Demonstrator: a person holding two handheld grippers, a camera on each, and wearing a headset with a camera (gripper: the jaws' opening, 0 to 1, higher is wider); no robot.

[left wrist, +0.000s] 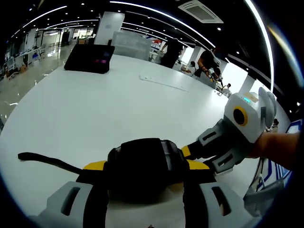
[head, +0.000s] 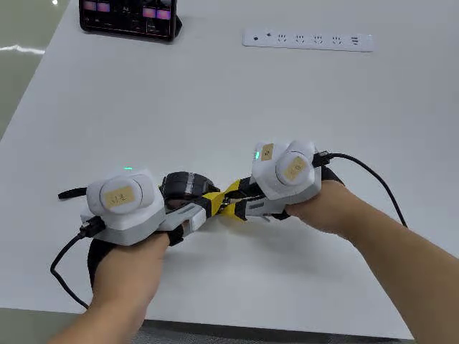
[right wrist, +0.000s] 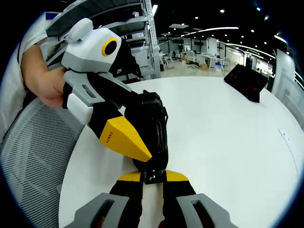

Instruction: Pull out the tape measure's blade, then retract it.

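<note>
A black tape measure point(head: 184, 186) sits low over the white table, and my left gripper point(head: 195, 199) is shut on its case. In the left gripper view the case point(left wrist: 142, 164) fills the gap between my yellow-tipped jaws. My right gripper point(head: 231, 203) meets it from the right, tip to tip. In the right gripper view my right gripper point(right wrist: 153, 177) is shut on the small blade tab right at the case's mouth point(right wrist: 153, 161). Hardly any blade shows between tab and case. The tape measure's black strap point(left wrist: 47, 160) trails off to the left.
A white power strip point(head: 308, 39) lies at the far side of the table point(head: 215, 100), and a black device with a lit screen point(head: 129, 16) stands at the far left. The table's near edge point(head: 287, 331) runs just under the person's forearms. Cables trail from both grippers.
</note>
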